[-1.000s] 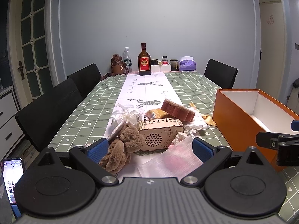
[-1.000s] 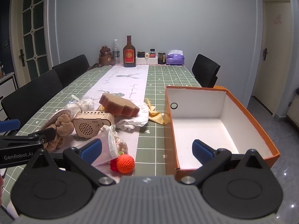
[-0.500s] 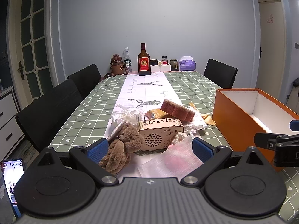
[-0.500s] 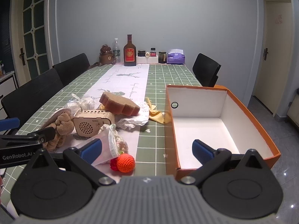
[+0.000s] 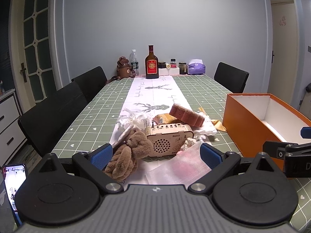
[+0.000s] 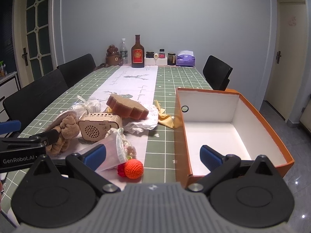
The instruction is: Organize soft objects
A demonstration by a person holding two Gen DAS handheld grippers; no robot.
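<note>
A brown plush toy (image 5: 129, 153) lies just ahead of my open left gripper (image 5: 155, 154), beside a wooden radio (image 5: 168, 139) and a clear foam bag (image 5: 178, 167). A brown sponge (image 5: 186, 114) rests behind the radio. In the right wrist view the plush (image 6: 64, 134), the radio (image 6: 99, 126), the sponge (image 6: 126, 107), a mesh bag (image 6: 114, 149) and an orange crochet ball (image 6: 133, 168) show at left. My open right gripper (image 6: 152, 155) hovers over the near left corner of the empty orange box (image 6: 279, 141).
White gauze bundles (image 5: 130, 119), crumpled white paper (image 6: 143, 122) and a yellow cloth (image 6: 165, 117) lie around the pile. Bottles, jars and a tissue pack (image 5: 196, 69) stand at the table's far end. Black chairs (image 5: 52, 112) line the left side. A phone (image 5: 13, 186) is at lower left.
Both grippers have edged very slightly; the objects lie as before.
</note>
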